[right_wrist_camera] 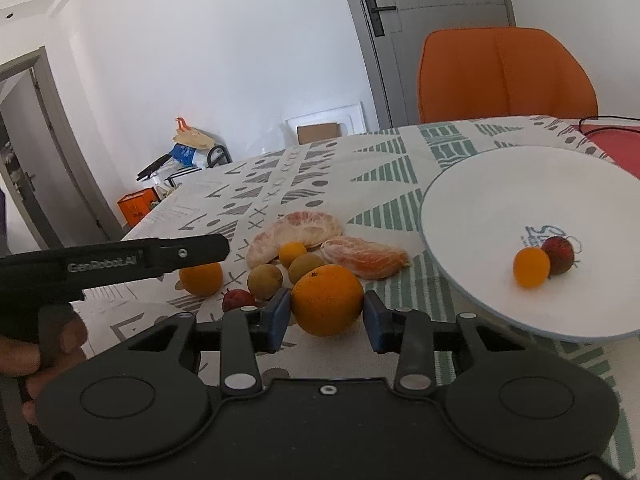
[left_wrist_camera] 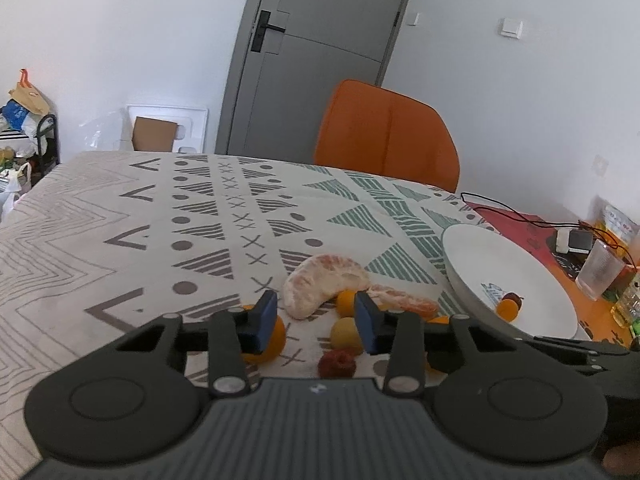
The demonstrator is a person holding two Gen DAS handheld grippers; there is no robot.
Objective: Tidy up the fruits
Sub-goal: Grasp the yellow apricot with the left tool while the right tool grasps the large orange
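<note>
Everything sits on a tabletop (right_wrist_camera: 360, 152) under a cloth printed with grey and green triangles, and the white plate (right_wrist_camera: 500, 184) is the handiest thing to steer by. On the plate, near its printed blue mark, lie a small orange fruit (right_wrist_camera: 531, 267) and a dark red one (right_wrist_camera: 559, 255), touching each other. Just left of the plate's rim the rest of the fruit is heaped together: two peeled citrus pieces, the bigger pale one (right_wrist_camera: 296, 232) further from the plate and the smaller orange-pink one (right_wrist_camera: 364, 258) nearer it, with a small orange fruit (right_wrist_camera: 293, 254) and two yellowish-brown round fruits (right_wrist_camera: 265, 281) in front of them. A small red fruit (right_wrist_camera: 237, 299) and an orange (right_wrist_camera: 201, 278) lie further left still, partly behind the black body of the left hand-held gripper (left_wrist_camera: 316, 316). That gripper's blue pads stand narrowed but apart, with a yellowish fruit (left_wrist_camera: 346, 332) low between them; the right pad looks very close to it, though I cannot tell whether it touches. The right hand-held gripper (right_wrist_camera: 326, 312) sits nearest the plate, its jaws drawn in on a large orange (right_wrist_camera: 327, 300), both blue pads against its sides. An orange chair (right_wrist_camera: 506, 76) stands beyond the plate, before a grey door (right_wrist_camera: 440, 20).
</note>
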